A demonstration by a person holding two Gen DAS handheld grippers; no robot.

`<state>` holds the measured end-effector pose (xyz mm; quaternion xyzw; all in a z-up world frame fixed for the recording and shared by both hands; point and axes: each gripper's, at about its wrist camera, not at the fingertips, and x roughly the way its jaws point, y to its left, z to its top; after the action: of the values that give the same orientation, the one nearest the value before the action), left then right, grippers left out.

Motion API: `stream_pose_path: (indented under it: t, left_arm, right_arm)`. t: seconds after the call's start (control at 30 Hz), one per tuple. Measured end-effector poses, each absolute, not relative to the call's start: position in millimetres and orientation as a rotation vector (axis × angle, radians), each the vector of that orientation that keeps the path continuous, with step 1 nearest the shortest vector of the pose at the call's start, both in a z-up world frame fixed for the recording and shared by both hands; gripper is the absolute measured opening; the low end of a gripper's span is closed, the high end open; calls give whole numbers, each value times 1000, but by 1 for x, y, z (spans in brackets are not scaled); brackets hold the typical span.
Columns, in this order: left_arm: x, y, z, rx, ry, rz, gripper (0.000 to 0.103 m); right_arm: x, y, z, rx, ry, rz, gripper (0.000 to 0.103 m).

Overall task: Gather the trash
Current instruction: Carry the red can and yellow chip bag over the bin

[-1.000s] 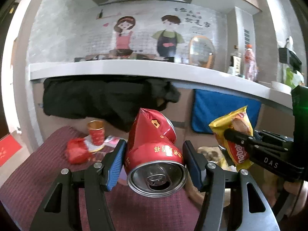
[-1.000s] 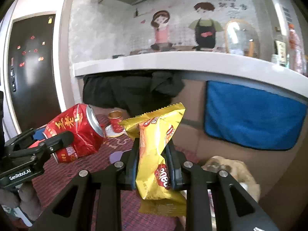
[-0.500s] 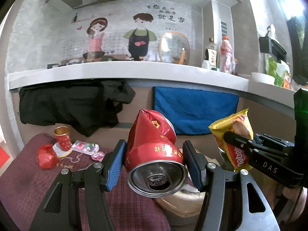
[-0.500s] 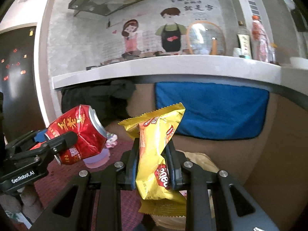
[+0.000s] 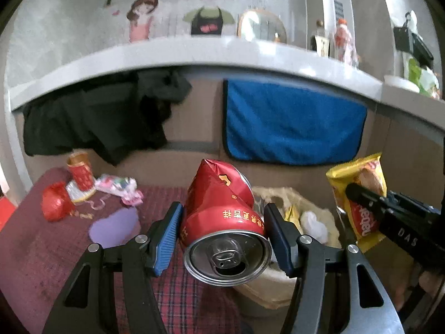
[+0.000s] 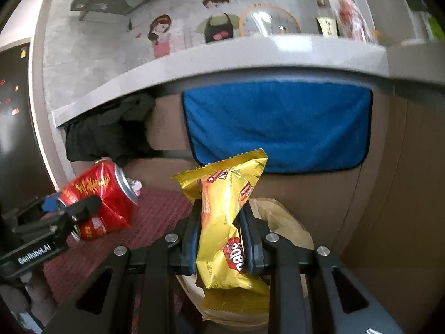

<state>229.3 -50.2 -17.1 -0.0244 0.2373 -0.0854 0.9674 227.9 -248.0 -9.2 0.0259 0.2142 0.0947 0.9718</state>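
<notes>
Crushed red aluminium can (image 5: 222, 211) clamped in left claw (image 5: 222, 236); crinkled yellow foil snack packet (image 6: 225, 222) clamped in right claw (image 6: 222, 239). Both held above beige paper-lined bin (image 5: 294, 286), right of table. Transport step judged near done; next: positioning over opening, release.

A dented red can (image 5: 222, 220), its opened top facing the camera, is clamped between the left jaws. A yellow snack bag (image 6: 228, 222) is pinched upright between the right jaws, above a paper-lined bin (image 5: 281, 281).
</notes>
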Motion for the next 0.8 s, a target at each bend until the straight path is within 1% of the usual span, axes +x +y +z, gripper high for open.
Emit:
stream_pose_path:
  t: [0.3, 0.8]
  left_arm:
    - [261, -63, -47, -39, 543, -174, 60]
    - [282, -81, -51, -61, 558, -261, 60]
  right_arm:
    - [255, -268, -34, 111, 487, 177, 23]
    - [268, -283, -45, 150, 474, 188, 23]
